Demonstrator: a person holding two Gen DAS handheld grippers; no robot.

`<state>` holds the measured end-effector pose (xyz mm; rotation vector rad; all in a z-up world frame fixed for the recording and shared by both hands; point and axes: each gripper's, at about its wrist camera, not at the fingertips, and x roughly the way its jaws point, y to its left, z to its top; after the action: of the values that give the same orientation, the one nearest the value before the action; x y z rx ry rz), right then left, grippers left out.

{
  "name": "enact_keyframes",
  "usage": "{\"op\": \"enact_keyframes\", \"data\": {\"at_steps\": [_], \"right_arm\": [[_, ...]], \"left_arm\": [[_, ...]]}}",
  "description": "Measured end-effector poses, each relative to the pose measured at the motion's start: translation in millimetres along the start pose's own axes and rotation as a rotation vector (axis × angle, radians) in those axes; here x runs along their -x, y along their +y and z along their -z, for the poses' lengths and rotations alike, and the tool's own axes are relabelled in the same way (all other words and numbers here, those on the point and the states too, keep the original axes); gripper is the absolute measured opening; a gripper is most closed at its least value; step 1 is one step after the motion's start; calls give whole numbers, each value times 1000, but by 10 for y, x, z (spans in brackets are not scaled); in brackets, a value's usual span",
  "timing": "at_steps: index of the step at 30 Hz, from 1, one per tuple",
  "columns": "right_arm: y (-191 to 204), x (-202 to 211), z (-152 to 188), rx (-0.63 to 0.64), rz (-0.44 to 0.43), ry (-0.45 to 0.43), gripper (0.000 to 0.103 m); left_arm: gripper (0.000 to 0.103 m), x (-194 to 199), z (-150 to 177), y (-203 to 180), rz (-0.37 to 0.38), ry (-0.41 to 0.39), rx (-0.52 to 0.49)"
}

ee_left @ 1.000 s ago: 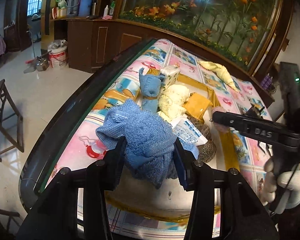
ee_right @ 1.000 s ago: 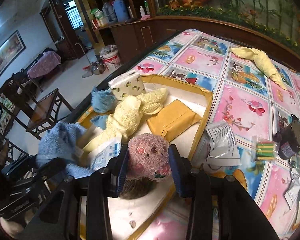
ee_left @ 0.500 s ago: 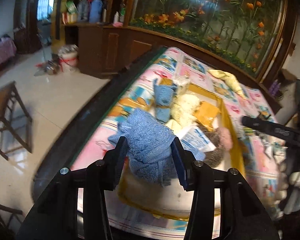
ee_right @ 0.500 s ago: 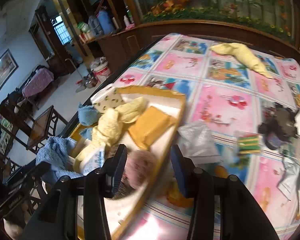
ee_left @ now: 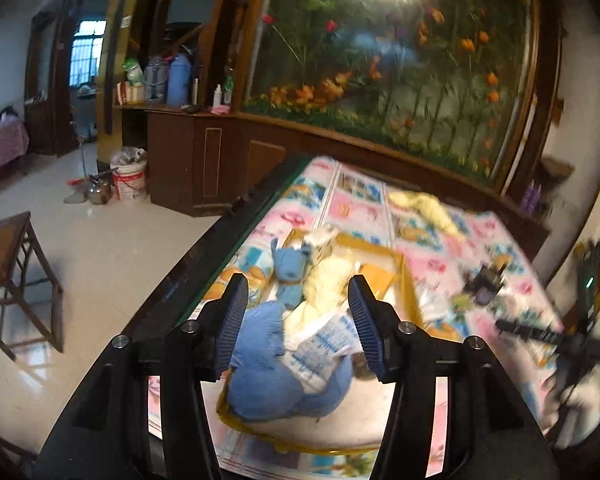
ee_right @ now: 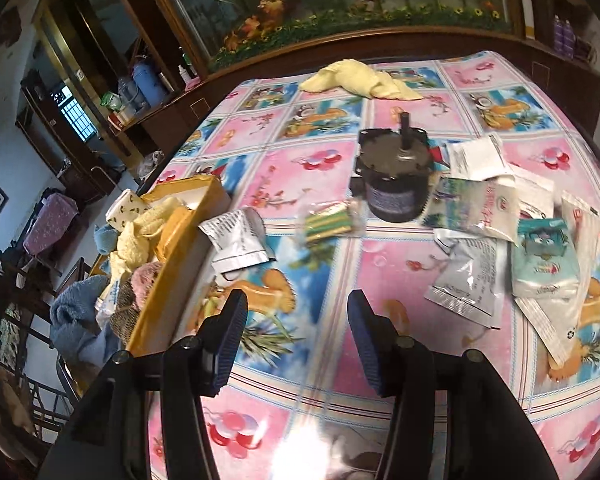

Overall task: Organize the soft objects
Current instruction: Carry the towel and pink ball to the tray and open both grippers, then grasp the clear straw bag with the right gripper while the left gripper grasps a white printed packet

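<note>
A yellow-rimmed tray [ee_left: 405, 268] [ee_right: 168, 296] on the table holds a blue towel [ee_left: 276, 376] [ee_right: 74, 320], a small blue cloth toy [ee_left: 292, 272], pale yellow cloths [ee_left: 328, 280] [ee_right: 134, 240] and a pink plush [ee_right: 146, 278]. My left gripper [ee_left: 296, 320] is open and empty above the blue towel. My right gripper [ee_right: 296, 330] is open and empty over the tablecloth, right of the tray. A yellow cloth [ee_right: 356, 78] [ee_left: 424, 206] lies at the table's far side.
A black motor [ee_right: 392, 184], a green-striped packet [ee_right: 328, 222] and several foil and paper sachets [ee_right: 472, 280] lie on the patterned tablecloth right of the tray. A silver sachet [ee_right: 236, 240] lies by the tray's rim. A wooden chair [ee_left: 12, 280] stands left of the table.
The left gripper opened, let go of the blue towel into the tray and drew back. The right gripper released the pink plush into the tray and swung right over the tablecloth.
</note>
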<state>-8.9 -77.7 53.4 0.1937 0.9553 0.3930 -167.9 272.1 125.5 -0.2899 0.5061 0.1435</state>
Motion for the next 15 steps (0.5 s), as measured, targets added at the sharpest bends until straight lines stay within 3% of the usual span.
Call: {"op": "enact_keyframes", "data": {"at_steps": [2,6,10,15], "right_arm": [[-62,-7,12,-14,-5,6,52],[5,-100,-37,0,-10,33,52],[213,-377,-248,13,-37,87,52],[492,-787,-544,46,-29,101,52]], "left_arm": [[67,31,-20,-70,29,4,34],[67,-91,-12,-418,127,96,43],[67,-206,114,-749,108,115,-13],[67,-212,335,-783,174,162,30]]}}
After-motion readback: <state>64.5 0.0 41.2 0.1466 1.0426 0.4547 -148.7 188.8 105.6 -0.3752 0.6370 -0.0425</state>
